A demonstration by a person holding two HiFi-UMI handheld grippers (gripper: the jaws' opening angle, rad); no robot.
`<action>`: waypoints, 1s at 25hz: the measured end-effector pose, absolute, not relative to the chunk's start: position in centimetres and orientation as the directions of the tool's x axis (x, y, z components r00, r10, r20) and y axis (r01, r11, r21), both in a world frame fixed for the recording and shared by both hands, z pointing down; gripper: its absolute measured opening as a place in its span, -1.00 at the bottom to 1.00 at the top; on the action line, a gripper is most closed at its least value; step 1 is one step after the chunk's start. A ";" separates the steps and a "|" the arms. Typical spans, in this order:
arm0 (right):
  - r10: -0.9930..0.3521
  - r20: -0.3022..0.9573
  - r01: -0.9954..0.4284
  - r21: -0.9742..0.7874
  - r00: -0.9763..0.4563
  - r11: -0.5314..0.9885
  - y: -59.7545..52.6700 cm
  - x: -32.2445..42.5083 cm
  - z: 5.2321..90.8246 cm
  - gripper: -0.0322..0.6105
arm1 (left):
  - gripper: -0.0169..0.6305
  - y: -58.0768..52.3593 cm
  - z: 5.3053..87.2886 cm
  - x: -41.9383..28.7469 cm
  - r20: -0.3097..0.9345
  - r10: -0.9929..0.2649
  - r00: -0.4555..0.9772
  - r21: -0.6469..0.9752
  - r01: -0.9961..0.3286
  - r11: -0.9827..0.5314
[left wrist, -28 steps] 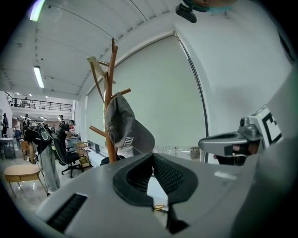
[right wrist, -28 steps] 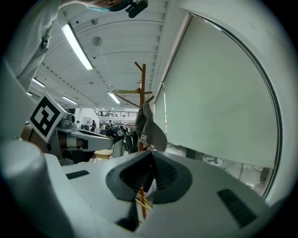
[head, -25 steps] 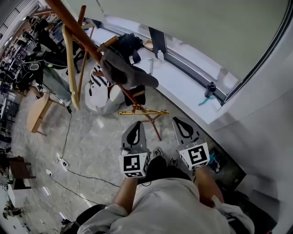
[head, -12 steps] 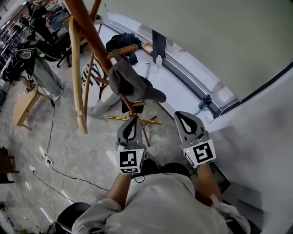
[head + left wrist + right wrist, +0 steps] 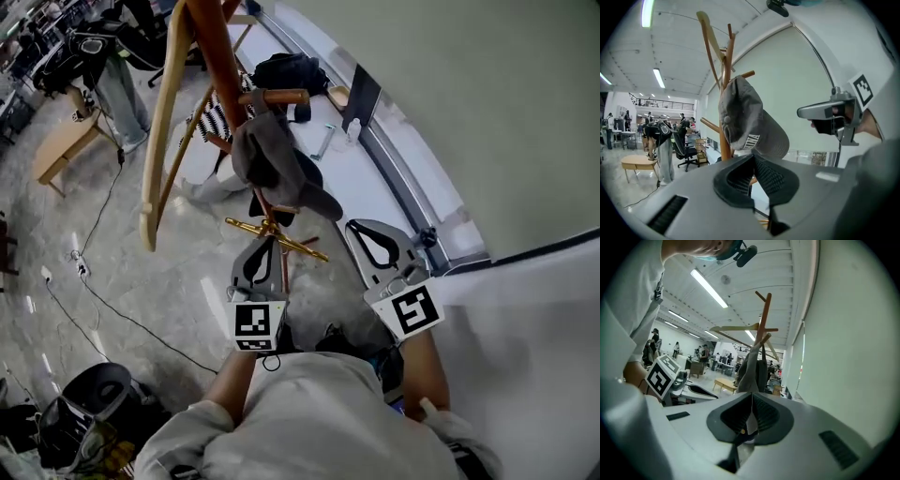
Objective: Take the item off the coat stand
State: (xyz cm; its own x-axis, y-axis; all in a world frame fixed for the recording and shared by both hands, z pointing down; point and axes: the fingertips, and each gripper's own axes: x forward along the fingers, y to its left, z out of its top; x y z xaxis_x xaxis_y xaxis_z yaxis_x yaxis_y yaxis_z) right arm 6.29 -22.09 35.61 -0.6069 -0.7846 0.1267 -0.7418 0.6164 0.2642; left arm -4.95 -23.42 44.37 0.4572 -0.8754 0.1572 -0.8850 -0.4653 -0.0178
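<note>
A grey cap (image 5: 277,173) hangs on a peg of the brown wooden coat stand (image 5: 217,56). In the head view my left gripper (image 5: 267,246) is shut and empty just below the cap, near the stand's pole. My right gripper (image 5: 362,230) is shut and empty to the right of the cap, apart from it. In the left gripper view the cap (image 5: 746,121) hangs close above the shut left gripper (image 5: 753,160), with the right gripper (image 5: 824,110) off to the right. Beyond the shut right gripper (image 5: 751,398) the cap (image 5: 752,369) hangs edge-on from the stand (image 5: 764,319).
A pale wooden hanger (image 5: 159,141) hangs on the stand's left side. A gold frame (image 5: 277,236) sits at its foot. A black bag (image 5: 291,70) lies on the white ledge (image 5: 375,178) by the wall. Cables (image 5: 112,305) cross the floor; a black chair (image 5: 89,394) stands lower left.
The stand and cap have come nearer and more upright in the head view. Both grippers have drawn closer to the cap, the left one up to the pole. Both stayed shut.
</note>
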 end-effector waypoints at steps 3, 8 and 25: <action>-0.719 0.153 -0.666 0.286 -0.678 0.689 -23.0 6.5 35.6 -0.88 | -0.91 -22.5 44.2 -4.0 0.167 -0.908 0.385 -0.002 -0.921 -0.391; -0.660 0.156 -0.602 0.297 -0.735 0.741 -23.9 5.2 34.9 -0.88 | -0.91 -21.1 43.1 -4.3 0.156 -0.939 0.307 -0.010 -0.950 -0.312; -0.571 0.313 -0.504 0.274 -0.759 0.819 -28.6 0.4 36.3 -0.08 | -0.91 -21.5 42.5 -6.4 0.154 -0.956 0.249 -0.003 -0.968 -0.253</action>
State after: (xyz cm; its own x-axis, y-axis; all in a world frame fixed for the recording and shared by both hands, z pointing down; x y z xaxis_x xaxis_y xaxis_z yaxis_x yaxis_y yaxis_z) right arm 0.42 -28.59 36.31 -0.7586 -0.5715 0.3130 -0.5038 0.8191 0.2744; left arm -6.43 -21.47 42.50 0.2490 -0.9562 0.1538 -0.9676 -0.2525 -0.0032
